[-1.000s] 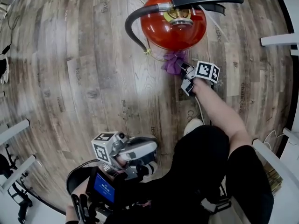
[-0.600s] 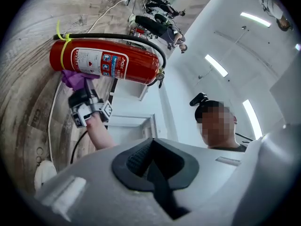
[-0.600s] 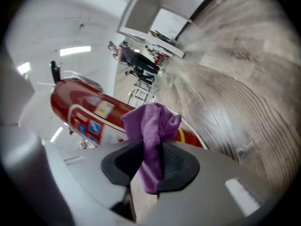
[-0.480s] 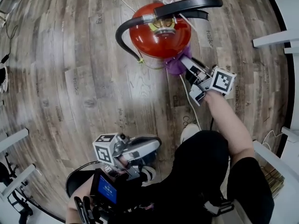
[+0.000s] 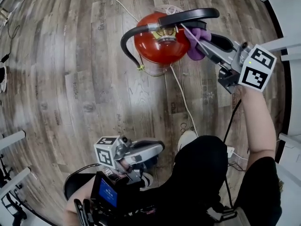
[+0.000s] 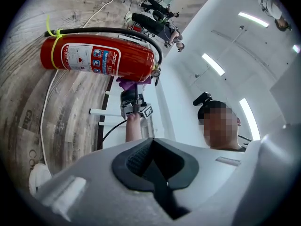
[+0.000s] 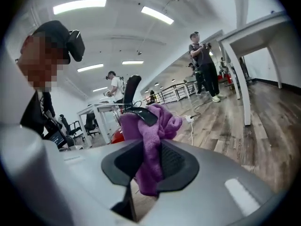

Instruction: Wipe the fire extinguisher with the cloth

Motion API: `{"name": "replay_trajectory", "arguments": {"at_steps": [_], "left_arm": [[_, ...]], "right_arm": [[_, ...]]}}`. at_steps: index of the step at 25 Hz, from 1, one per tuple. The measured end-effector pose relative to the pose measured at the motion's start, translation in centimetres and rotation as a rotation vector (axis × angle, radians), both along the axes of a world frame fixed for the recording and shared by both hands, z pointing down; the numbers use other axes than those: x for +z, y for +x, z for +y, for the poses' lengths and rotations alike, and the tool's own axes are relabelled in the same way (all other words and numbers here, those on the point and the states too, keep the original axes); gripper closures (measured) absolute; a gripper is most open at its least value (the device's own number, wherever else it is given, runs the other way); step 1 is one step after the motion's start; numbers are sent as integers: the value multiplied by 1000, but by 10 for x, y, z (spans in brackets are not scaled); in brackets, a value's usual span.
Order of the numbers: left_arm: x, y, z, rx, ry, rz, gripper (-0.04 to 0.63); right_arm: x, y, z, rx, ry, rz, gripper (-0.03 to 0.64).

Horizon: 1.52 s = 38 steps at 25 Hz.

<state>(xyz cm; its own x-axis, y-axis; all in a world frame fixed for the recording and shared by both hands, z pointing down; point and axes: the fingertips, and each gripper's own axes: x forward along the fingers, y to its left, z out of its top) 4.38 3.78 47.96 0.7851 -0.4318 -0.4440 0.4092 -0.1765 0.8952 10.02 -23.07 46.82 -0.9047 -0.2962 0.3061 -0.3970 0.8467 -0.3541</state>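
The fire extinguisher point(image 5: 157, 46) stands upright on the wood-plank surface point(image 5: 70, 79), with its black hose point(image 5: 127, 36) curving off the left of its top and its black handle point(image 5: 188, 17) reaching to the right. In the left gripper view the red cylinder point(image 6: 99, 55) shows a white label point(image 6: 91, 58) with small red and blue panels along its side; the print on it is too small to read. A yellow tie point(image 6: 54, 44) binds the hose to the cylinder near its base. The planks carry faint printed marks, also too blurred to read.

The right gripper point(image 5: 214, 47) reaches in from the right, near the top of the cylinder just below the handle. Its fingers point(image 7: 171, 161) are clenched on the purple cloth point(image 7: 150, 140), which bunches out past the tips and presses against the upper right side of the red body point(image 5: 197, 36). The black handle crosses the top of the cloth in the right gripper view, and a patch of red shows just behind it.

The left gripper point(image 5: 153, 149) is held low beside the person's lap, well apart from the extinguisher. Its fingers point(image 6: 136, 159) are pressed together with nothing between them.

A white cable point(image 5: 181, 98) trails across the planks from the base of the extinguisher toward a white shoe point(image 5: 187, 138)
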Motion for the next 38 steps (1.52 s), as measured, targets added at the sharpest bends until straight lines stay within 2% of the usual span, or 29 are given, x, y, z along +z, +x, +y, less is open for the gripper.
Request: {"name": "replay_trajectory", "arguments": {"at_steps": [4,7,9,13,19,24,28,31,34,38], "left_arm": [[7,-5,3,-18,-21,-20,597],[10,-11,3,-39,-30,-34,597],[12,-14,3,-54,-37,-43,597],[15,-17,4,-75,-49,-60,597],[22,-22,6,-118,-90,-76,597],[27,-23,6,-134,-108,-94,597],[31,-23,6,-138,-113,-104,597],[32,-20,8,-131,-109,-105,597],[28,-16,6,-116,-88,-100,597],[24,-12,8,-92,-71,-92,597]], "right_arm": [[-1,-9,-17,-123,51,57,531],[7,-14,-29,-213,56,38,532],[27,-18,-34,-259,14,13,532],[92,-25,-41,-293,-180,-57,532],[223,-23,-42,-228,-427,-3,534],[326,-10,-13,-101,-589,188,534],[344,-6,-9,20,-688,136,534],[344,-5,-5,46,-678,148,534],[325,-3,-7,40,-594,163,535],[243,-2,-10,74,-408,31,535]]}}
